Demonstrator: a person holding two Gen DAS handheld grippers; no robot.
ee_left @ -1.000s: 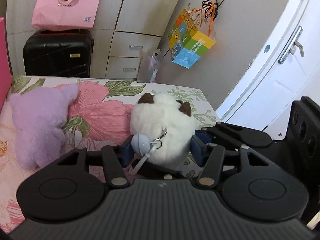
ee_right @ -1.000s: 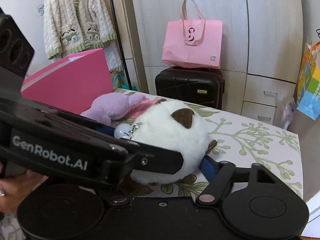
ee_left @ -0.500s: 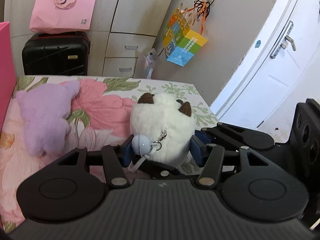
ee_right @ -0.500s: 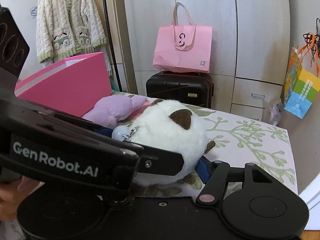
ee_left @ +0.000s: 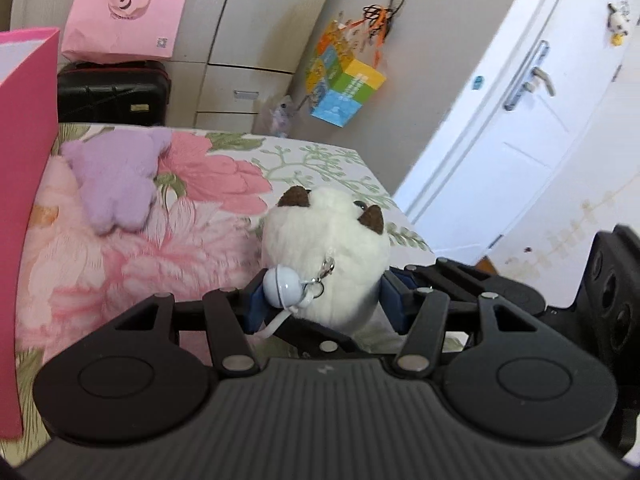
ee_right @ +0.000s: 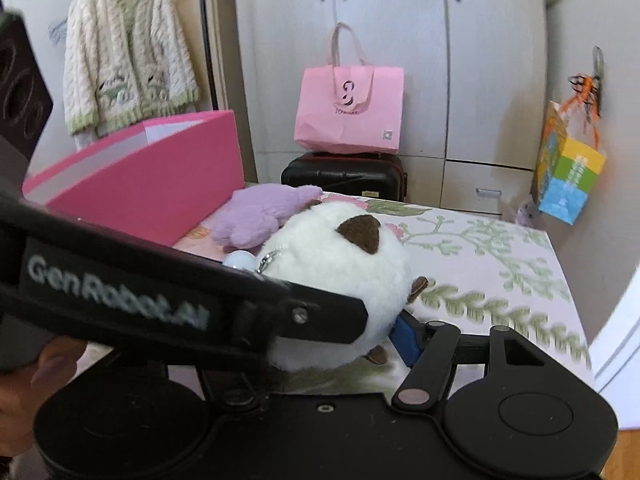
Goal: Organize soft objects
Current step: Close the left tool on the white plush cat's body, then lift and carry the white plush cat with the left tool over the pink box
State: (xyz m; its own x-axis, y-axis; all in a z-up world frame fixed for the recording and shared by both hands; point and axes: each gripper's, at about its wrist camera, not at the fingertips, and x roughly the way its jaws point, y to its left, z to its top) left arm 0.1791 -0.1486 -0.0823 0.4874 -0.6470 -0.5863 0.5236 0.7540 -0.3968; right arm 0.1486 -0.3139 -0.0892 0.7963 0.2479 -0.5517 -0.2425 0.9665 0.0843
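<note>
- Left gripper (ee_left: 320,304): jaws pinch the white plush (ee_left: 326,256) low on both flanks, centre of frame, raised above the floral bedspread (ee_left: 120,264).
- Right gripper (ee_right: 340,344): one blue pad touches the plush's far side; the other finger is hidden, so its closure cannot be told.
- Risk: soft fur compresses; a shallow hold could slip.
- Risk: dangling bell (ee_left: 280,289) may snag a finger.
- Purple plush (ee_left: 114,184) lies upper left, beside the pink box (ee_left: 24,160), the likely destination; the raised wall could catch the load.
</note>
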